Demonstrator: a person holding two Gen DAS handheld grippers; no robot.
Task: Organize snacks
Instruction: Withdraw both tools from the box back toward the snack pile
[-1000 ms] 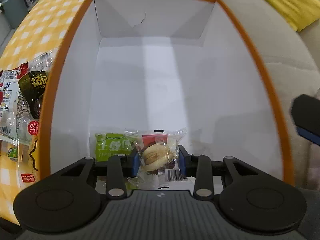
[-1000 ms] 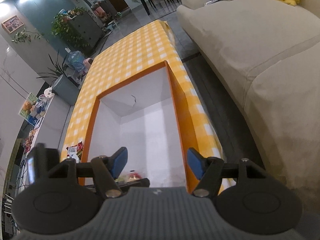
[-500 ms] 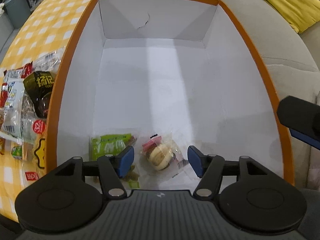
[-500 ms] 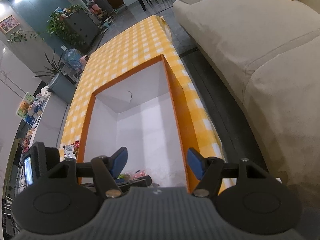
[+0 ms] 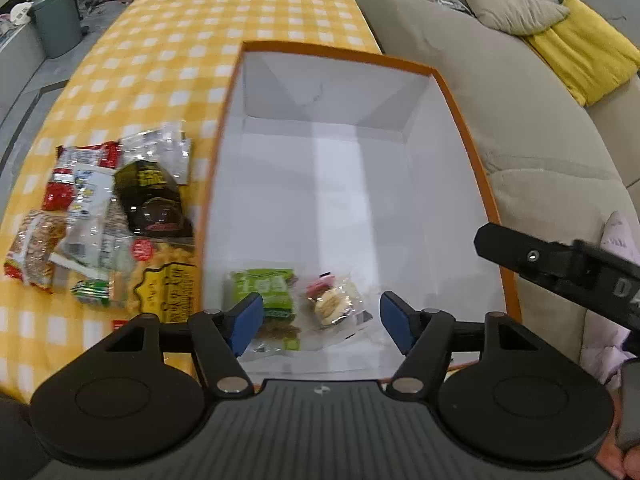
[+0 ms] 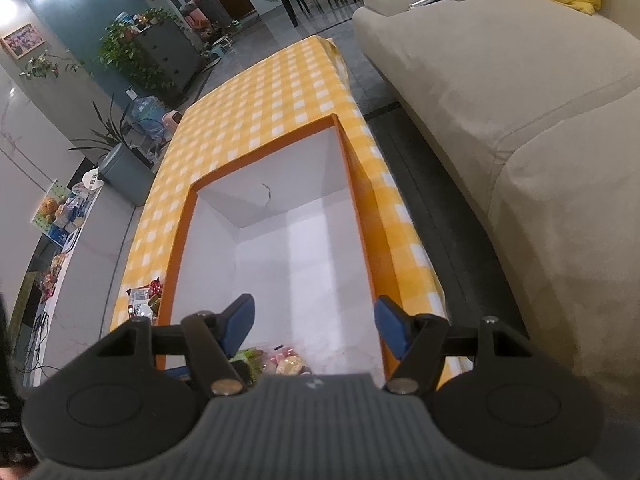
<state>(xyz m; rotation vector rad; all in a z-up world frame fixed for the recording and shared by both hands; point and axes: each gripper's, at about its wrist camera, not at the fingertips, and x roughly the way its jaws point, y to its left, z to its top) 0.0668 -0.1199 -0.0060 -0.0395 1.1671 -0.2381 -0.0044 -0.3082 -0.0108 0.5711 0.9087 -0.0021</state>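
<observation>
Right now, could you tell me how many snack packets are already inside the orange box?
2. The green packet lies at the near left of the orange box floor; the clear cookie packet lies just right of it. The near wall may hide more.

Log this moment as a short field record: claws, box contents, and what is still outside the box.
left claw: open, empty, above near end of the box
right claw: open, empty, over the box
box: orange rim, white inside, on the checked tablecloth
in box: green packet; clear-wrapped biscuit snack, side by side at near end
outside box: pile of snack packets, left of the box
</observation>
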